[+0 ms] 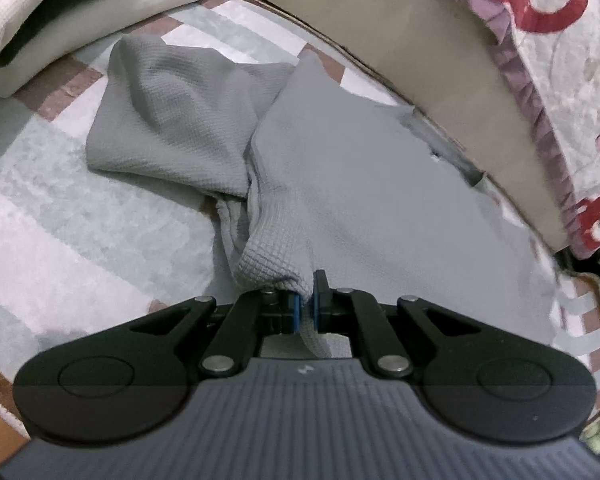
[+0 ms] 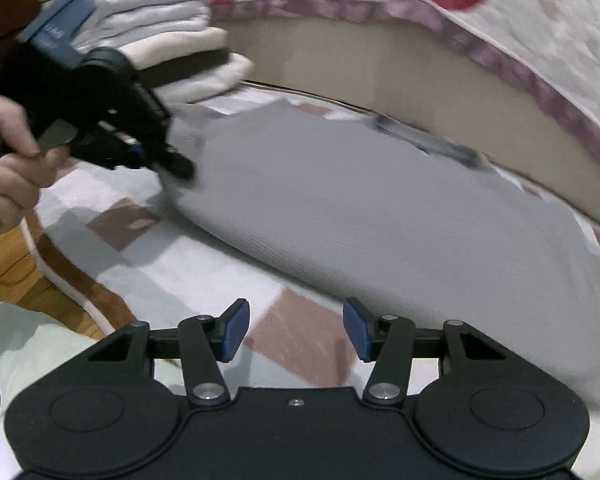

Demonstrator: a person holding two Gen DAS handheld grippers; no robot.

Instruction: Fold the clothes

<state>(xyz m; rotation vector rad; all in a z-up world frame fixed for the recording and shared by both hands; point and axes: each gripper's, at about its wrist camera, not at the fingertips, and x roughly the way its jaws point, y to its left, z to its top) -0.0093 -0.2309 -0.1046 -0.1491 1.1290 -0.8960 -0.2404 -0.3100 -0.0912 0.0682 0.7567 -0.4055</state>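
A grey waffle-knit garment point(image 1: 360, 184) lies spread on a checked blanket point(image 1: 80, 216), one part bunched to the left, the broad part to the right. My left gripper point(image 1: 307, 308) is shut on a fold of the grey garment's near edge, the cloth pinched between the blue pads. In the right wrist view the same grey garment point(image 2: 380, 208) stretches across the middle. My right gripper point(image 2: 296, 330) is open over the blanket, just short of the garment's near edge, with nothing between its fingers. The left gripper point(image 2: 148, 160), held by a hand point(image 2: 4, 168), sits at the garment's left end.
A stack of folded white and dark clothes point(image 2: 180, 56) stands at the back left. A beige bed side point(image 1: 400, 52) with a red-and-white printed cover point(image 1: 560, 60) runs along the back and right. Wooden floor point(image 2: 8, 272) shows beyond the blanket's left edge.
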